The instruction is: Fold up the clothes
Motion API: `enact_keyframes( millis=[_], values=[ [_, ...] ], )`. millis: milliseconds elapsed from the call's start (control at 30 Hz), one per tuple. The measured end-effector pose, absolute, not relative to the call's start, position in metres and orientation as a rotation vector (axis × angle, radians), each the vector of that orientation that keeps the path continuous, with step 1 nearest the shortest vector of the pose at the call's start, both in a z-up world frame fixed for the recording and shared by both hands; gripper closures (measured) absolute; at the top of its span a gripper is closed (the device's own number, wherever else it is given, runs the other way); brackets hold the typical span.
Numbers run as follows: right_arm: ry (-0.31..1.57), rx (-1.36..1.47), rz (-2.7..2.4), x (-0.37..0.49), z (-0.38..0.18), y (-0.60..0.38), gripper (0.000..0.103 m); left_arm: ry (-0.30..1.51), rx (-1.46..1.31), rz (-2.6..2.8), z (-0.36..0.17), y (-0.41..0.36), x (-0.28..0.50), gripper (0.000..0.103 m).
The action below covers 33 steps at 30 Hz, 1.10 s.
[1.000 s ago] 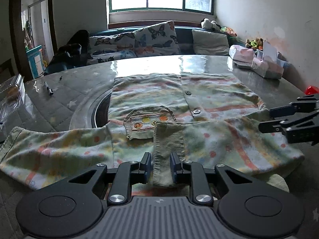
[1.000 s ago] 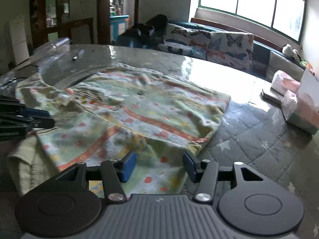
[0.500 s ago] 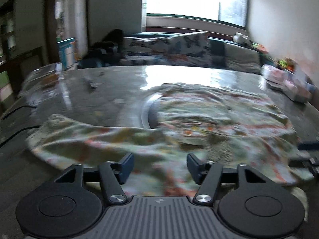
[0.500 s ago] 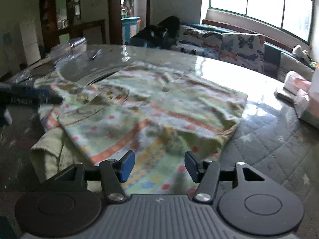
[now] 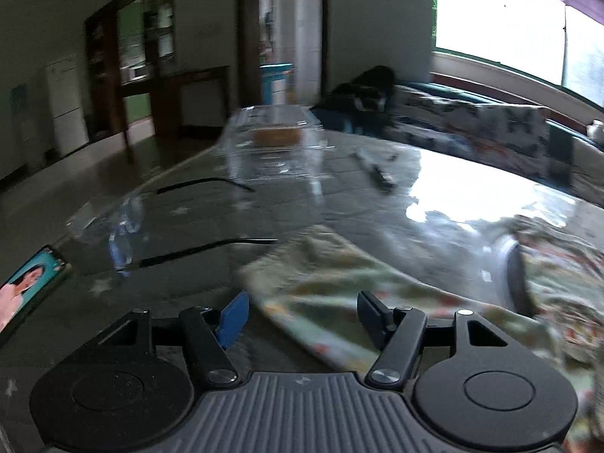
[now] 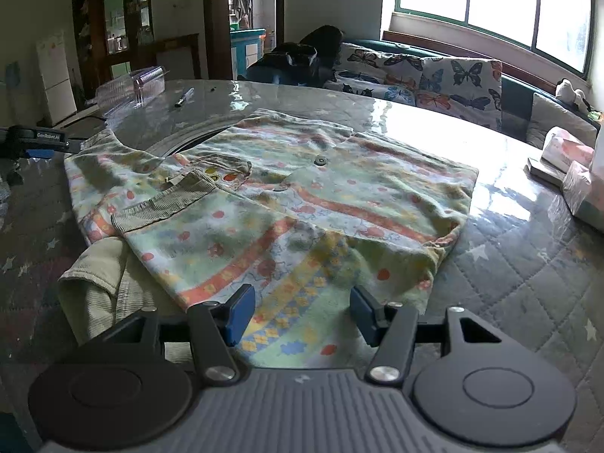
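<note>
Two grippers, jaws released | left gripper (image 5: 302,311) over sleeve (image 5: 324,275) | right gripper (image 6: 300,311) over shirt (image 6: 287,207) hem

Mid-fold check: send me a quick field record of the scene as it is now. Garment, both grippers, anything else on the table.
garment: patterned shirt lying on the table, one sleeve folded across its front
left gripper: open, over the far sleeve, holding nothing
right gripper: open, over the shirt's near edge, holding nothing
clutter: pen, clear plastic box, phone with lit screen, tissue packs
left view: motion-blurred
</note>
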State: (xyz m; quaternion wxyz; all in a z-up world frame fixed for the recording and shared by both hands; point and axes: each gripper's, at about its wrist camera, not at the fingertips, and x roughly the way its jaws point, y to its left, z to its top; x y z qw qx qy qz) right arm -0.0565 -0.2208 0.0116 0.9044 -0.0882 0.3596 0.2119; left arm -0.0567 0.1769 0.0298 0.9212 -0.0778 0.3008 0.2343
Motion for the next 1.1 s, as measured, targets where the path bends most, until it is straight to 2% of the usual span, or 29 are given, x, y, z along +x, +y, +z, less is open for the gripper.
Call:
enact_keyframes(
  millis=[167, 333, 467, 533, 600, 733, 1100],
  values=[
    [0.745, -0.184, 0.436, -0.057, 0.012, -0.221, 0.046, 0.629, -0.184, 0.535, 0.025, 0.195, -0.046, 0.042],
    [0.746, -0.181, 0.437, -0.057, 0.012, -0.221, 0.046, 0.648, -0.231, 0.560, 0.019, 0.207, -0.037, 0.054],
    [0.746, -0.175, 0.436, -0.057, 0.012, -0.221, 0.045, 0.639, -0.243, 0.571, 0.017, 0.210, -0.036, 0.055],
    [0.745, -0.172, 0.435, -0.057, 0.012, -0.221, 0.045, 0.630, -0.241, 0.569, 0.015, 0.210, -0.035, 0.060],
    [0.744, -0.172, 0.434, -0.057, 0.012, -0.221, 0.045, 0.620, -0.246, 0.556, 0.015, 0.210, -0.035, 0.073],
    [0.741, -0.169, 0.432, -0.058, 0.012, -0.221, 0.045, 0.604, -0.290, 0.524, 0.017, 0.209, -0.037, 0.090],
    [0.718, -0.143, 0.432, -0.061, 0.016, -0.225, 0.045, 0.467, -0.309, 0.246, 0.080, 0.139, -0.061, 0.093]
  ],
)
